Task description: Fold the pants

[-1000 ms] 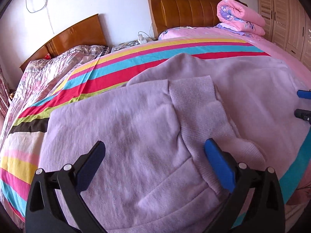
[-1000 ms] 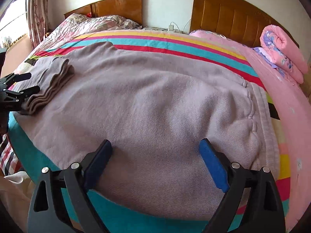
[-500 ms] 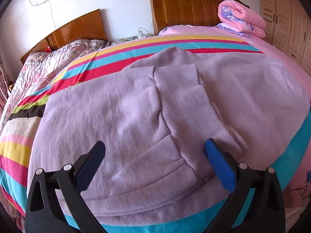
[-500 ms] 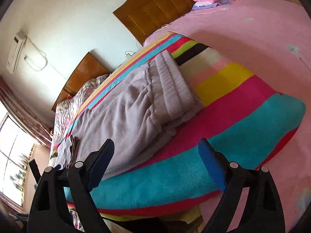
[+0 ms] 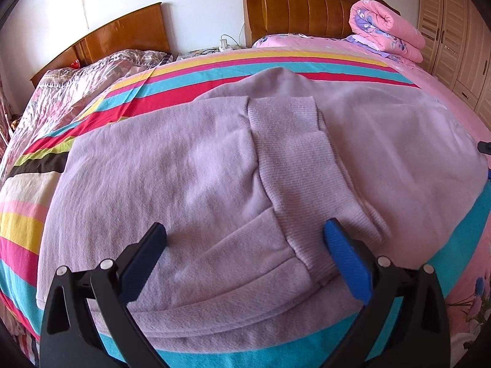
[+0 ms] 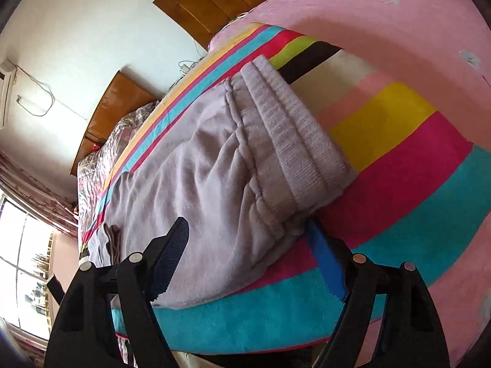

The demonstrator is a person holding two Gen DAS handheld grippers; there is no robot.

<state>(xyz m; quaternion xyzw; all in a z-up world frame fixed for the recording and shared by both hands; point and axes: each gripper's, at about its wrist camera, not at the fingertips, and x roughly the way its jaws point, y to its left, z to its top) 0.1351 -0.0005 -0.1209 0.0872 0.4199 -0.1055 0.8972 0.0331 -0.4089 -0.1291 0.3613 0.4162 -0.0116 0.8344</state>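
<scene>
Our right gripper (image 6: 245, 257), jaws closing, straddles the waistband corner of the pants (image 6: 214, 168) on the bed (image 6: 399, 159); left gripper (image 5: 245, 254) hangs open over the cuffs. We should pinch all layers, probably.

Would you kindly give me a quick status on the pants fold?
Left tongs open over the cuffs. Right tongs closing around the waistband corner, not gripping. Pants folded lengthwise on the striped blanket. Nothing in the way.

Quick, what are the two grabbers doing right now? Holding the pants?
Left gripper: open over the cuffs of the pants, holding nothing.
Right gripper: open, jaws closing around the waistband corner, not gripping yet.
</scene>
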